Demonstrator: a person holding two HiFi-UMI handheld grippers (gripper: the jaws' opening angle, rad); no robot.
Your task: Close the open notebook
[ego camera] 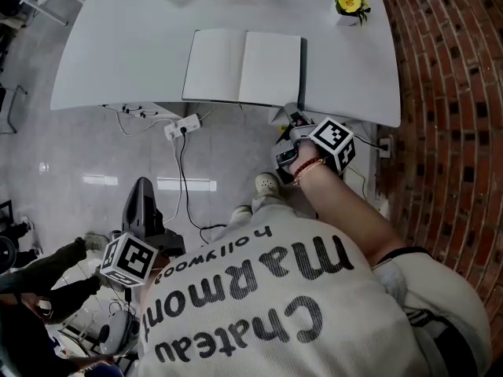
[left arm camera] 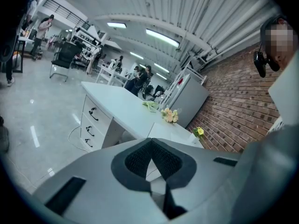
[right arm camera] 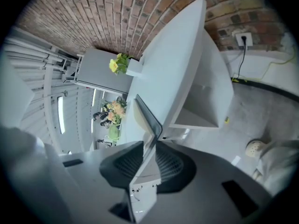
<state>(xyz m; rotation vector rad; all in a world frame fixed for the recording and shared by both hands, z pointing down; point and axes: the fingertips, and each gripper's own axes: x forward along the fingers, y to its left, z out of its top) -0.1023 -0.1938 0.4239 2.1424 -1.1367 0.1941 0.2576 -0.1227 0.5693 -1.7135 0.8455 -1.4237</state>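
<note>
Notebook: the notebook [ego camera: 244, 67] lies open and flat on the white table [ego camera: 118, 53], in the upper middle of the head view, with two blank pages showing.
Right tongs: the right gripper [ego camera: 292, 118] is at the notebook's lower right corner, at the near edge of the table. Its jaws are pinched on that corner.
Left tongs: the left gripper [left arm camera: 150, 141] is low in the lower left of the head view, well away from the table. Its jaws are closed, with nothing between them.
Step now: I think this is the start of the closing - the right side has been grabbed, but the book is still open.
Next move: the right side likely has to be lifted and swung over to the left page, like turning a big page. The grip is only on a thin corner, so it could slip out if pulled too fast.
Only in the head view: the whole notebook, and the yellow flowers [ego camera: 350, 2] at the table's upper right, well away from the book.
Only in the right gripper view: the dark cover edge [right arm camera: 148, 120] going in between the two dark pads - the head view is too small to show that.
Only in the left gripper view: a big room with a desk with drawers [left arm camera: 93, 122] and people far off; no notebook shows there.
</note>
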